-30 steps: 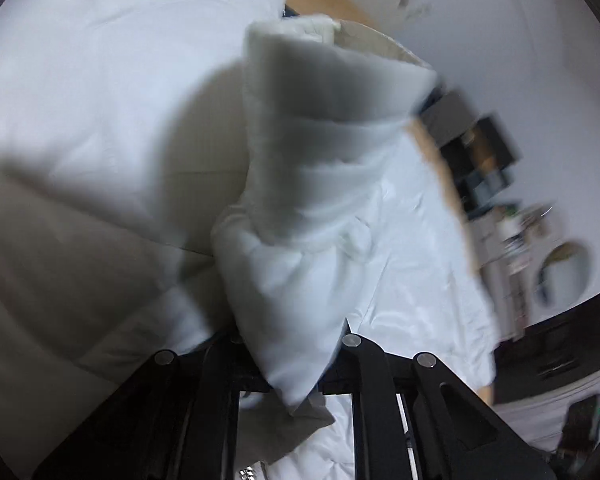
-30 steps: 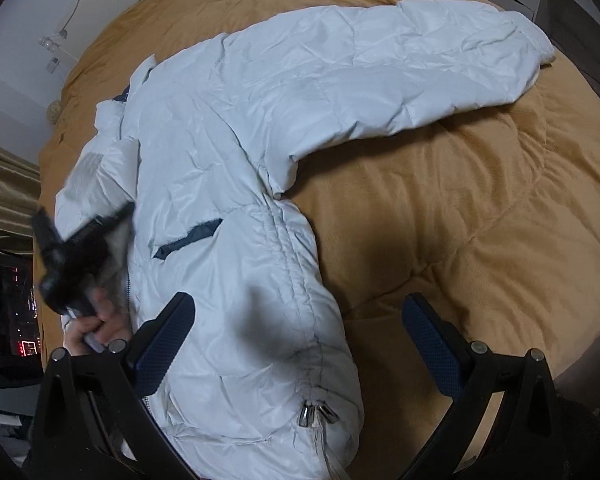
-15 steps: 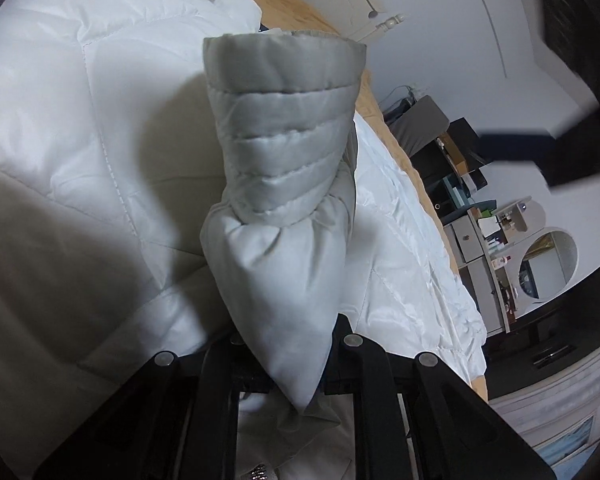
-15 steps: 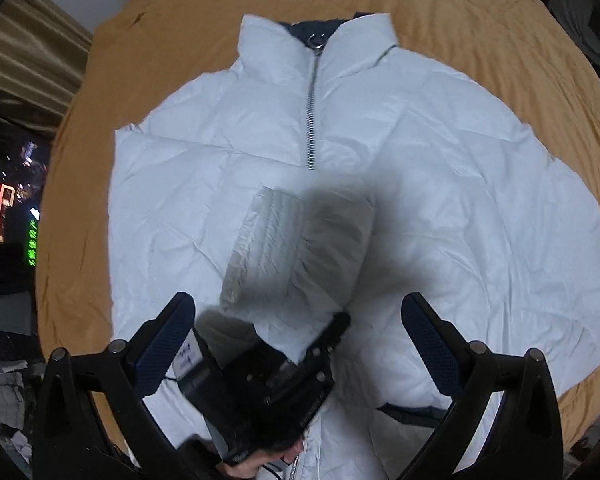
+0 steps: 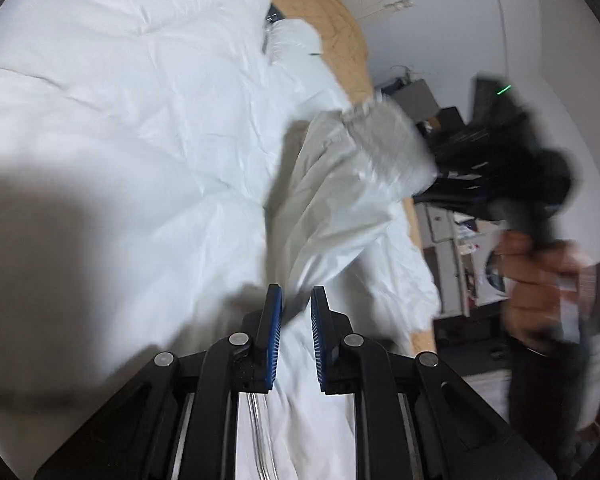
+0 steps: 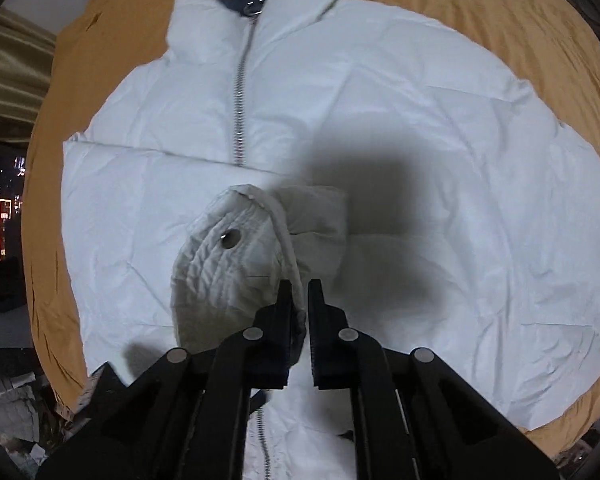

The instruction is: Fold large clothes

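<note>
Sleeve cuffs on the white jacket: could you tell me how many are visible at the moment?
1: a sleeve cuff with a metal snap, pinched in the right gripper above the jacket front. The other cuff may be hidden.

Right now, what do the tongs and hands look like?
Both tongs, left and right, are black linkage frames with silver pivot pins and ribbed blue pads. The right hand is bare below a green indicator light; blur hides any sleeve.

Bed, mustard-orange cover (image 6: 460, 4); white puffer jacket (image 6: 420, 120) spread flat on it.
</note>
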A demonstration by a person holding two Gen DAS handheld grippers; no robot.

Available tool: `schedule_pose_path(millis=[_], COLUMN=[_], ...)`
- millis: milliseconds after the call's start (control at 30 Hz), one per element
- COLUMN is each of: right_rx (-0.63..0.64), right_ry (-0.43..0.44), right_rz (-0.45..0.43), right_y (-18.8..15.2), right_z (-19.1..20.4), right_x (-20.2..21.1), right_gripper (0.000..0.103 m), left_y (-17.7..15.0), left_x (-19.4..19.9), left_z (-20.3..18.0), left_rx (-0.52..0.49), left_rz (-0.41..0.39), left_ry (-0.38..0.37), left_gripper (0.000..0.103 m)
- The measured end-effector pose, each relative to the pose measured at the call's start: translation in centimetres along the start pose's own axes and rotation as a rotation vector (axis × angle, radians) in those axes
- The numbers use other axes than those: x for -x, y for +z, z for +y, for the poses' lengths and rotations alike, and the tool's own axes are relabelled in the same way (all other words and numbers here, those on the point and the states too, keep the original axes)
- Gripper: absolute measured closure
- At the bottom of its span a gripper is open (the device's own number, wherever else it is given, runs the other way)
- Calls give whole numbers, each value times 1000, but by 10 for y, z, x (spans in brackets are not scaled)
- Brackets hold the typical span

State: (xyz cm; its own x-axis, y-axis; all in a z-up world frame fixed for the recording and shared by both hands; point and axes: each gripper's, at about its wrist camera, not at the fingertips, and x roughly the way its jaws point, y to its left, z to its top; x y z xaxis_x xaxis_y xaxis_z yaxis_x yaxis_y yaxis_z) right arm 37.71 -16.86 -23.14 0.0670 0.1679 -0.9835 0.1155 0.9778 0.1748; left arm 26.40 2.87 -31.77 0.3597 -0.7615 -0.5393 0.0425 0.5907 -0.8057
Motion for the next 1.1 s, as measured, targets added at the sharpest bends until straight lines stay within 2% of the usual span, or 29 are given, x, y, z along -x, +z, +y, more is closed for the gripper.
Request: schedule_pose_path(millis=[67, 133, 167, 233, 300, 333, 367, 400, 433, 467, 500, 533, 567, 600, 633, 667, 700, 733, 767, 833, 900, 933, 967, 1000, 1067, 1100], right_rx=[-26, -66, -89, -155, -205, -211, -218, -228, -243, -263, -281, -269, -216, -150, -68, -9, 51, 100, 147, 215, 232, 241, 264, 287, 308, 299], right_ry=[-36, -32, -6, 81, 153, 166, 172, 176, 175, 150, 81, -47, -156, -215, -208, -158, -87, -55, -66, -162, -272, -274, -267, -285, -371, -406], right_rz=[-21, -26, -27, -36, -76, -85, -92, -94, -98, -116, -158, -236, -301, -352, -400, -420, -428, -426, -424, -402, -320, -302, -340, -370, -379, -391], right_y=[-10, -20, -24, -31, -36, -38, -43, -50, -58, -66, -82, -96, -101, -106, -110, -115, -117, -118, -119, -119, -119, -121, -129, -134, -137, -135], right_z=[-29, -62, -75, -98, -113, -117, -121, -126, -133, -137, -131, -114, -97, -75, -53, -37, -17, 0, 13, 28, 20, 8, 0, -3, -3, -5], right_x=[1, -8, -16, -31, -35, -34, -31, -26, -20, -11, 1, 18, 31, 39, 46, 49, 47, 42, 32, 2, -41, -57, -58, -57, -56, -55], right_gripper=[94, 94, 94, 94, 94, 93, 91, 88, 76, 71, 69, 69, 67, 67, 67, 66, 64, 61, 59, 51, 51, 51, 51, 51, 37, 25], left_y=[2, 17, 25, 45, 61, 65, 65, 64, 64, 64, 65, 64, 62, 59, 53, 52, 52, 52, 54, 52, 50, 51, 52, 52, 46, 46], left_x=[34, 59, 66, 66, 47, 39, 36, 39, 42, 43, 42, 41, 39, 37, 32, 32, 29, 29, 29, 33, 36, 38, 42, 48, 56, 51], left_z=[-12, -26, -29, -21, 8, 28, 47, 61, 65, 68, 68, 69, 67, 65, 62, 63, 63, 62, 64, 66, 66, 64, 57, 45, 23, 17], left_rx=[-54, -141, -184, -260, -256, -227, -200, -181, -161, -149, -159, -177, -195, -212, -229, -239, -238, -232, -224, -219, -214, -205, -201, -225, -332, -384], left_rz=[-44, -117, -153, -185, -144, -118, -110, -137, -162, -169, -171, -176, -187, -198, -210, -218, -222, -223, -223, -222, -199, -174, -170, -206, -306, -309], left_ry=[29, 112, 173, 375, 555, 583, 550, 499, 464, 450, 452, 461, 471, 479, 484, 482, 476, 466, 456, 445, 426, 435, 468, 523, 611, 654], left_gripper=[88, 88, 88, 86, 85, 87, 87, 87, 86, 86, 86, 86, 86, 86, 86, 86, 86, 86, 86, 86, 86, 86, 86, 86, 84, 78])
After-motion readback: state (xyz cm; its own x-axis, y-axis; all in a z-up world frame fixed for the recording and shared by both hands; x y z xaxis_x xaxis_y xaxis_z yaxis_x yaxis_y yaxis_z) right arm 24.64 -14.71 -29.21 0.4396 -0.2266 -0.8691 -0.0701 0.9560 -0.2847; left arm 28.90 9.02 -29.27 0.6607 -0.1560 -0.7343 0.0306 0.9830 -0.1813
